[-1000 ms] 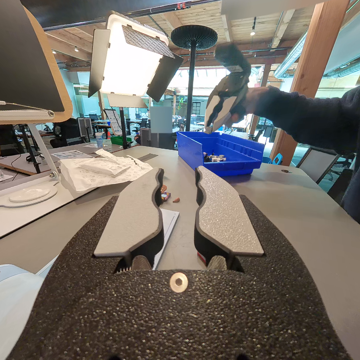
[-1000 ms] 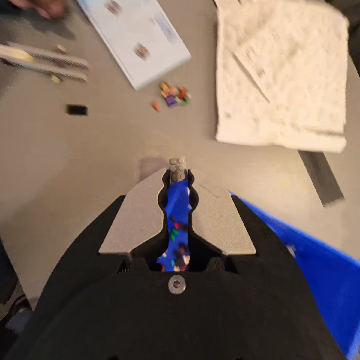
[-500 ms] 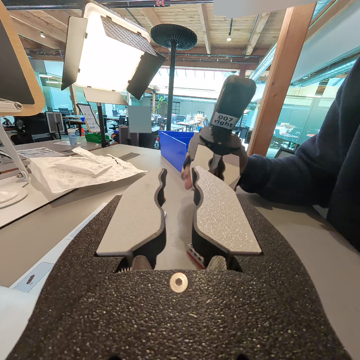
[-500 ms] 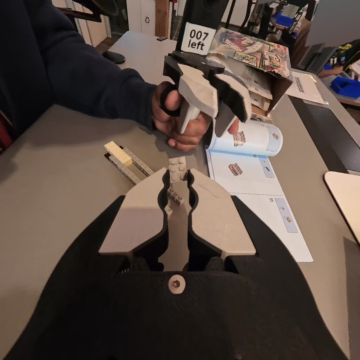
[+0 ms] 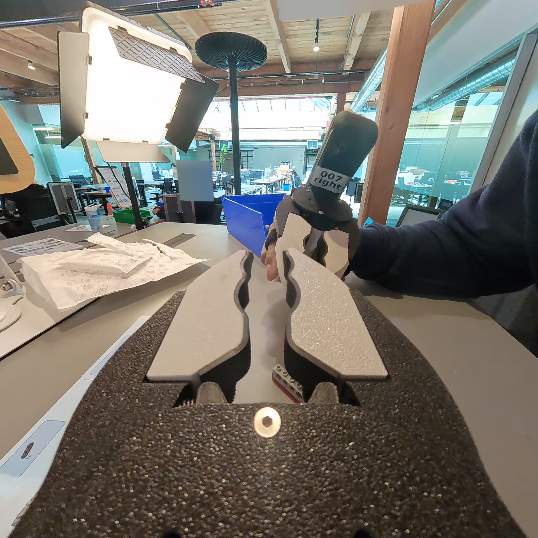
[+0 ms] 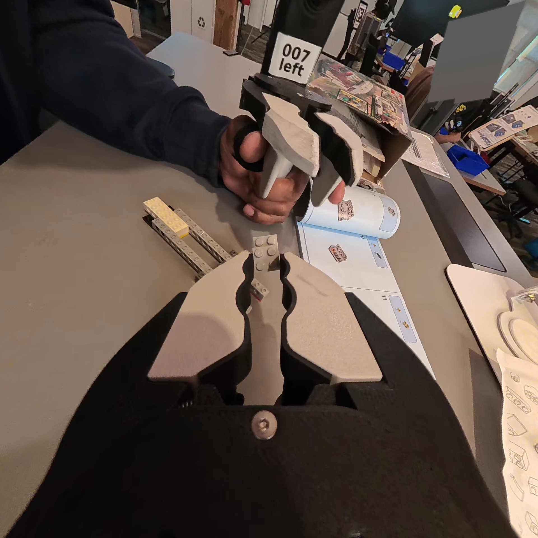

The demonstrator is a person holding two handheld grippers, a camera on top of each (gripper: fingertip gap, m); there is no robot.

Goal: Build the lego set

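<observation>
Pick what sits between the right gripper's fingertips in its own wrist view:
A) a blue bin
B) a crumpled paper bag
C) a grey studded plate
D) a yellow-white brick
C: the grey studded plate sits between the right gripper's fingertips, above the table.

From my feed, the right claw's (image 6: 265,259) own finger (image 6: 215,308) covered part of a small grey-and-red brick (image 6: 260,289); the white paper (image 6: 521,436) ran off the picture's edge.

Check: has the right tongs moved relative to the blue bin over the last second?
Yes. The right tongs came down from above the blue bin to table level, nearer the camera.
</observation>
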